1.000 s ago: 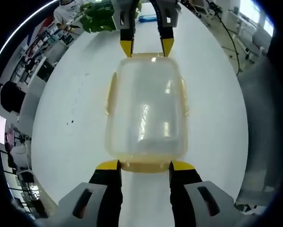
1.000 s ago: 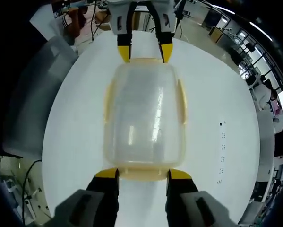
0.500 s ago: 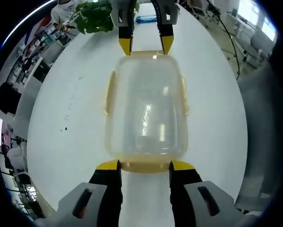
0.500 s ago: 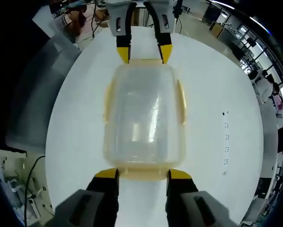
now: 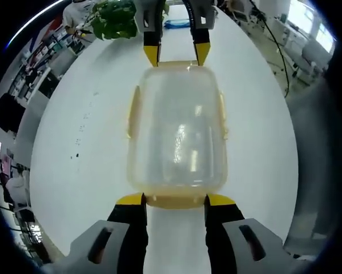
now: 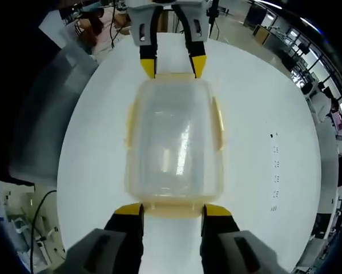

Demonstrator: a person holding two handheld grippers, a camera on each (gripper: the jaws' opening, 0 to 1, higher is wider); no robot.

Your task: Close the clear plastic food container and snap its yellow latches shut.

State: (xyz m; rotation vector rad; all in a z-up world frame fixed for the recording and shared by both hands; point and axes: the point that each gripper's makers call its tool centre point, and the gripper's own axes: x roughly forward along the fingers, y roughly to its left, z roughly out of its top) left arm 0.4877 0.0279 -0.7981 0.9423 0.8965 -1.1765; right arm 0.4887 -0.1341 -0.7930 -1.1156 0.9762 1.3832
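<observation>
You've got the clear container (image 5: 176, 134) lying on the white desk (image 5: 79, 142) between your two claws, lid on top. Left claw (image 5: 174, 200) and right claw (image 6: 171, 210) both spread open, tips straddling the yellow end latches (image 6: 172, 210), one at each short end, probably so you can press both together. Side latches (image 5: 132, 112) look not snapped yet
</observation>
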